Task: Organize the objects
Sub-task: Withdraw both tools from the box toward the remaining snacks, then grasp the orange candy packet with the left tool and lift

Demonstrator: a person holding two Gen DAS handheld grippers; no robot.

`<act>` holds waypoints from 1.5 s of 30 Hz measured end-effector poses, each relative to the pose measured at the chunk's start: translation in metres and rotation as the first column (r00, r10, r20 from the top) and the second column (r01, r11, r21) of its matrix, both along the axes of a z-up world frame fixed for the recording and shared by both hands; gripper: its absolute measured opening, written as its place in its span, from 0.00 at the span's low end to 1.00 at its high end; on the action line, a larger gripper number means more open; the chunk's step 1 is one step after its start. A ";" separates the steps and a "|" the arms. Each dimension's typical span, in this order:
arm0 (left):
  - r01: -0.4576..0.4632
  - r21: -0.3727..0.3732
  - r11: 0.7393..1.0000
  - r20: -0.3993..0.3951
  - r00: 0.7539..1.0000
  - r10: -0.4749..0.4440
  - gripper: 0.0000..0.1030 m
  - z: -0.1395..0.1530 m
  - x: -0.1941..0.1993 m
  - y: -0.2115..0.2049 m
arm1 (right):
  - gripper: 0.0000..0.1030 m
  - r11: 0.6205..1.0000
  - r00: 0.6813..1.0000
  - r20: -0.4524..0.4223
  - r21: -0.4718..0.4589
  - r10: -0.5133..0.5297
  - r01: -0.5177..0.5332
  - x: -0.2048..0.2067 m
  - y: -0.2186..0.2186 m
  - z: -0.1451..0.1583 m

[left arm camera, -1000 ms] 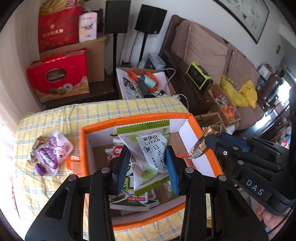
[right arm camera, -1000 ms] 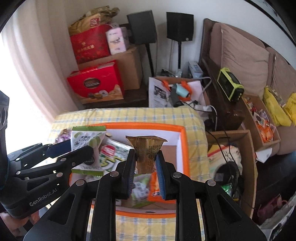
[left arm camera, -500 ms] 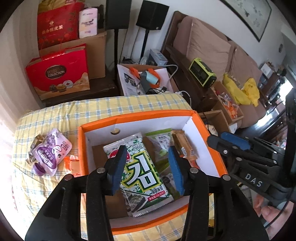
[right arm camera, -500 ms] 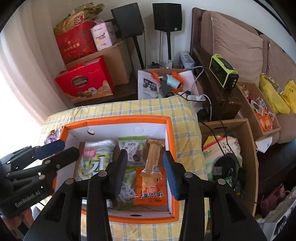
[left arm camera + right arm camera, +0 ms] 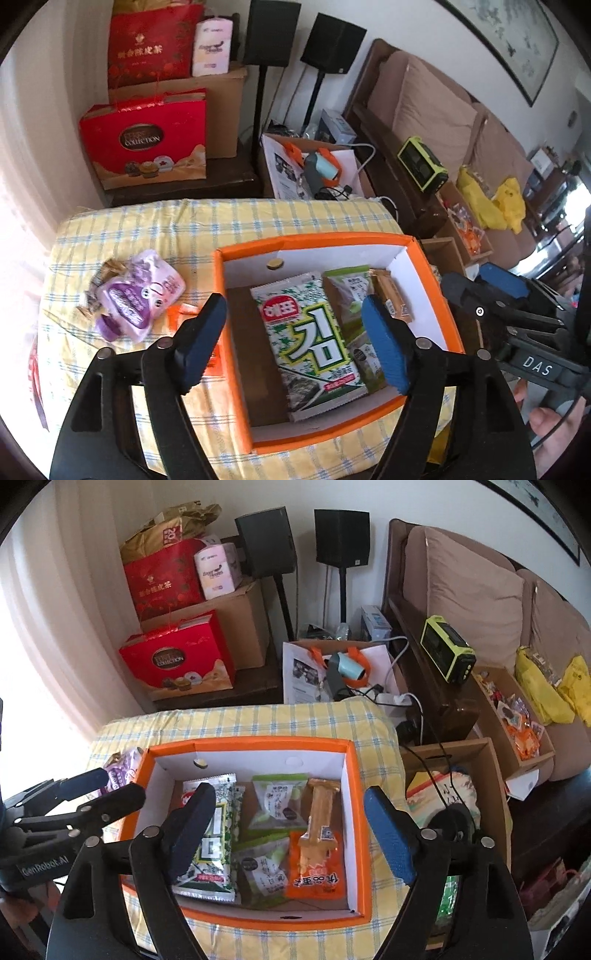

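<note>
The left hand-held gripper [image 5: 295,345] is seen at the lower centre of its own view, above the orange box [image 5: 436,288]; its jaws are opening and nothing is held between them. The right hand-held gripper [image 5: 291,829] is likewise released, its jaws opening over the box with nothing gripped. Inside the box, a seaweed packet [image 5: 314,339], a green snack packet [image 5: 279,805], a brown bar [image 5: 319,819] and an orange packet [image 5: 314,875] are laid flat. A purple pouch [image 5: 136,295] is located on the checked surface [image 5: 184,229], left of the box.
</note>
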State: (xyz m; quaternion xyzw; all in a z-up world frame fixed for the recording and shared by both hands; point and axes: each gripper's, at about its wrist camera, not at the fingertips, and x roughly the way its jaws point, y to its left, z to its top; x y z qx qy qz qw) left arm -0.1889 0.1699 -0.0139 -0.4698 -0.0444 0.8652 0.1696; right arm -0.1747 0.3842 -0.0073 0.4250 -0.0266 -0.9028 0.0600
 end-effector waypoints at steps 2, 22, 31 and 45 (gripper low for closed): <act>-0.016 -0.003 1.000 -0.028 0.999 0.016 0.90 0.005 0.002 -0.008 | 0.94 1.000 1.000 -0.003 0.000 0.004 -0.004 0.001 -0.002 0.001; -0.089 -0.078 0.993 -0.117 0.990 0.079 1.00 0.024 0.014 -0.071 | 1.00 0.997 0.996 -0.029 0.003 0.083 -0.083 0.005 -0.061 0.017; -0.133 -0.091 0.987 -0.104 0.987 0.123 1.00 0.020 0.012 -0.115 | 1.00 0.991 0.991 -0.021 -0.006 0.133 -0.134 0.001 -0.091 0.018; -0.131 0.010 0.991 0.090 0.987 0.130 0.89 -0.060 0.007 -0.153 | 1.00 0.980 0.981 -0.001 -0.030 0.196 -0.196 -0.003 -0.124 -0.002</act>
